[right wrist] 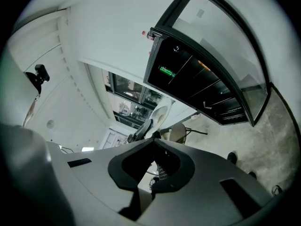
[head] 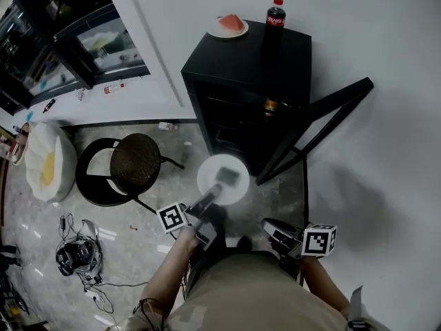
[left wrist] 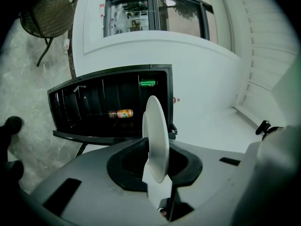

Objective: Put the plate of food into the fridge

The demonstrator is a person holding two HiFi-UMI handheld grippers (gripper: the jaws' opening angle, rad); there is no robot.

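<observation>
My left gripper (head: 222, 180) is shut on the rim of a white plate (head: 210, 174), held in front of the open black mini fridge (head: 241, 67). In the left gripper view the plate (left wrist: 155, 140) stands edge-on between the jaws, with the fridge interior (left wrist: 94, 102) straight ahead. I cannot make out any food on this plate. My right gripper (head: 267, 224) hangs to the right of the plate, nearer my body; its tips (right wrist: 154, 139) meet with nothing between them. The fridge door (head: 324, 119) is swung open on the right.
On the fridge top stand a plate with a watermelon slice (head: 229, 26) and a cola bottle (head: 275, 21). A can (left wrist: 121, 113) lies on a fridge shelf. A round chair (head: 134, 161), a white cushion (head: 48, 161) and cables (head: 76, 254) are on the floor to the left.
</observation>
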